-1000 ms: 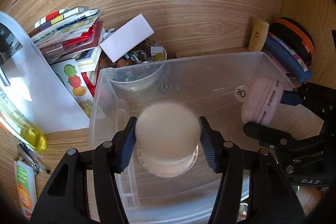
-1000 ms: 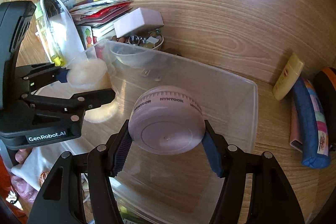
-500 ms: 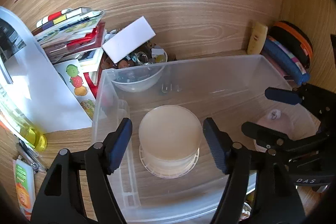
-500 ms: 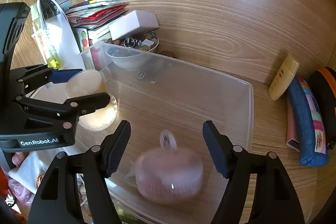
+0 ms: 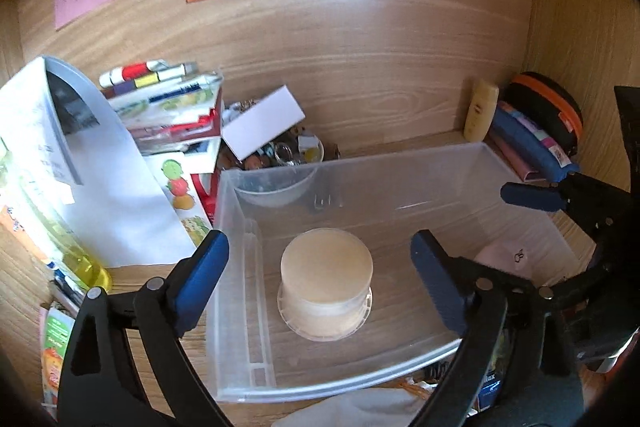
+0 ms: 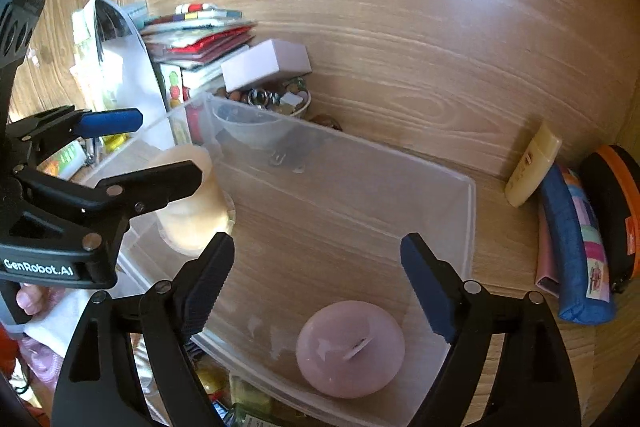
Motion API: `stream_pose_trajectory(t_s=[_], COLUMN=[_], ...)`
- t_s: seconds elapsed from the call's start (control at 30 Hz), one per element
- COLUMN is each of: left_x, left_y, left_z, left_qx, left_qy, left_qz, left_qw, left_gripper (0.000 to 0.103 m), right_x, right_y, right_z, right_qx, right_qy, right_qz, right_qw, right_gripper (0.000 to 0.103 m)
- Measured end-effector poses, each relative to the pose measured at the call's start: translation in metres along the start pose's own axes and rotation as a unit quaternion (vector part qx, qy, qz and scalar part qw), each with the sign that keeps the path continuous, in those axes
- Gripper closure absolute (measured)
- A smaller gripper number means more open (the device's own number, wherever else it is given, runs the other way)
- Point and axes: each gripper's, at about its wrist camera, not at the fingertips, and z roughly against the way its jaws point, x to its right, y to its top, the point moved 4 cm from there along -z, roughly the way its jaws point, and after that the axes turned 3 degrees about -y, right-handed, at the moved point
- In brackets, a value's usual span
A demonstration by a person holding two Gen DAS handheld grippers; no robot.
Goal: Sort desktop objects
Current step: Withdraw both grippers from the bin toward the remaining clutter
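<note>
A clear plastic bin (image 5: 400,163) (image 6: 472,211) stands on the wooden desk. A cream round jar (image 5: 326,283) (image 6: 192,203) stands upright on the bin floor at its left. A pink round case (image 6: 350,347) lies on the bin floor at its right; in the left wrist view only a pink part (image 5: 500,255) shows behind the right gripper. My left gripper (image 5: 320,279) is open and empty, its jaws wide on either side of the jar. My right gripper (image 6: 316,287) is open and empty, above the pink case.
A bowl of small trinkets (image 5: 280,167) and a white box (image 5: 262,125) sit behind the bin. Stacked books and papers (image 5: 160,107) stand at the left with a yellow bottle (image 5: 72,247). A cream tube (image 5: 480,109) and pencil cases (image 5: 536,143) lie at the right.
Both grippers opened and let go: the cream jar and the pink case dropped onto the bin floor. Both grippers have since drawn back and up.
</note>
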Motion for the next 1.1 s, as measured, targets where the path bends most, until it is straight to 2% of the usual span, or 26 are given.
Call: stream_pose_trajectory(t_s=[0.1, 0.2, 0.37, 0.5, 0.8, 1.1], left_x=[-0.002, -0.004, -0.010, -0.014, -0.021, -0.008], left_y=[0.003, 0.004, 0.002, -0.003, -0.029, -0.064], left_z=[0.010, 0.026, 0.057, 0.075, 0.109, 0.114], left_qx=[0.009, 0.023, 0.049, 0.060, 0.066, 0.029], left_qy=[0.004, 0.012, 0.029, 0.036, 0.045, 0.019], left_qz=[0.002, -0.002, -0.004, -0.002, 0.012, 0.003], left_qw=[1.0000, 0.9996, 0.9984, 0.9975, 0.9967, 0.9994], left_gripper=[0.010, 0.009, 0.005, 0.004, 0.002, 0.002], right_x=[0.006, 0.012, 0.017, 0.017, 0.026, 0.037], right_y=[0.004, 0.010, 0.012, 0.004, -0.030, -0.070], right_z=[0.011, 0.030, 0.063, 0.086, 0.115, 0.130], right_qx=[0.014, 0.039, 0.072, 0.090, 0.086, 0.065], right_qy=[0.000, -0.022, -0.025, -0.038, -0.056, -0.092], right_qz=[-0.009, -0.011, -0.020, -0.022, -0.046, -0.049], right_qw=[1.000, 0.999, 0.997, 0.995, 0.994, 0.992], right_gripper=[0.020, 0.019, 0.007, 0.006, 0.006, 0.006])
